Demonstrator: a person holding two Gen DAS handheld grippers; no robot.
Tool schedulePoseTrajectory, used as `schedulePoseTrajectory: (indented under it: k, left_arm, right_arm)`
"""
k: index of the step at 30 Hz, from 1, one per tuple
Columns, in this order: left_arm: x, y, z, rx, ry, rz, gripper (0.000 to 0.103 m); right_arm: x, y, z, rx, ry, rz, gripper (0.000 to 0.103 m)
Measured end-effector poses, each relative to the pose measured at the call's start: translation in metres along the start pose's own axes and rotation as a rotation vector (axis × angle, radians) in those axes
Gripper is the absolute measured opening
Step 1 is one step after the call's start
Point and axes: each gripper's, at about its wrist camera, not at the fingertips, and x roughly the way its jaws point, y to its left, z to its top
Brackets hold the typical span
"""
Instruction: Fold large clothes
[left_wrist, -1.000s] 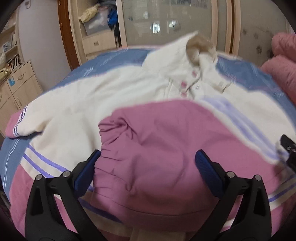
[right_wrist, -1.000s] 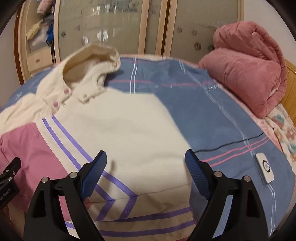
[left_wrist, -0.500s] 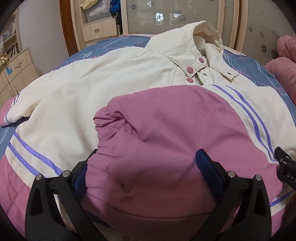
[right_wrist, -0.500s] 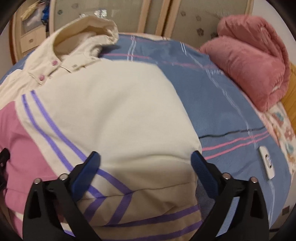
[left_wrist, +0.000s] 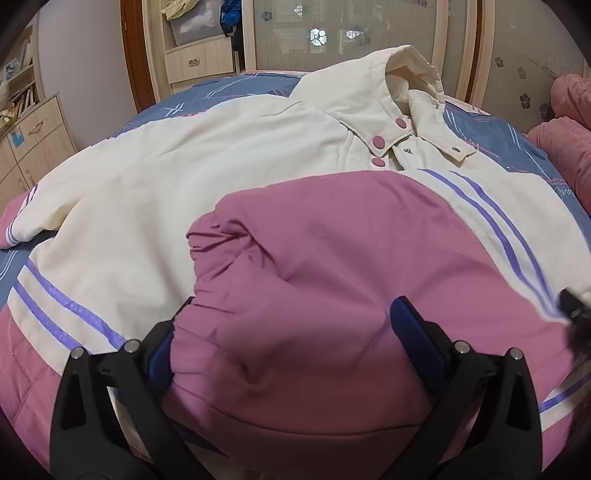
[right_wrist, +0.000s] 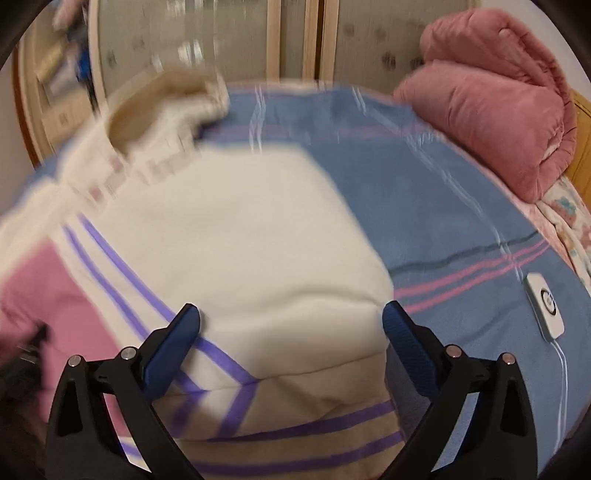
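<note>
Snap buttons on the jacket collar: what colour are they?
Pink snap buttons, on the cream jacket; clearest in the left wrist view.

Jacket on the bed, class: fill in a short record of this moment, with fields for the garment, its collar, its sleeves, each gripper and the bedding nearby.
garment: cream and pink jacket spread on the blue bedspread
collar: cream, standing up, pink snaps
sleeves: pink sleeve folded across the front
left gripper: open, fingers either side of the pink sleeve
right gripper: open over the cream side
bedding: rolled pink quilt at the bed's far right
</note>
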Motion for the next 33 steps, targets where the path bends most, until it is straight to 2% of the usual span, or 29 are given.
schedulePoseTrajectory:
  k: [3,11,12,17,18,21,23,30,32,33]
  left_arm:
    - [0.0,0.001,0.0,-0.001,-0.001,-0.001,0.101]
    - [0.0,0.001,0.0,-0.002,-0.002,-0.002,0.101]
    - [0.0,0.001,0.0,-0.002,-0.002,-0.003,0.101]
    - [-0.001,0.001,0.0,-0.002,-0.004,-0.001,0.101]
    - [-0.001,0.001,0.0,-0.002,-0.004,-0.002,0.101]
    - [-0.001,0.001,-0.001,-0.002,-0.004,-0.002,0.101]
    - [-0.001,0.0,-0.001,0.0,-0.004,0.0,0.101]
    - [-0.006,0.002,0.005,-0.011,-0.003,0.013,0.101]
    - [-0.021,0.009,0.013,-0.066,-0.053,0.039,0.101]
    - [-0.036,0.015,0.018,-0.108,-0.114,0.014,0.101]
  right_arm:
    - [-0.002,0.005,0.0,-0.022,-0.013,-0.026,0.101]
    - [-0.002,0.001,-0.001,-0.014,-0.016,-0.027,0.102]
    - [-0.004,-0.001,-0.001,-0.004,-0.028,-0.03,0.101]
    - [-0.04,-0.007,0.002,0.051,-0.198,-0.004,0.1]
    - [-0.039,-0.006,0.003,0.04,-0.196,-0.01,0.1]
    - [-0.005,0.005,0.002,-0.009,-0.047,-0.006,0.101]
    - [0.009,0.007,0.001,-0.016,-0.007,-0.014,0.102]
    - [-0.001,0.008,0.003,-0.016,-0.038,-0.016,0.102]
    - [-0.018,0.005,0.004,0.001,-0.103,-0.008,0.102]
    - [-0.026,0.003,0.003,0.01,-0.131,0.008,0.102]
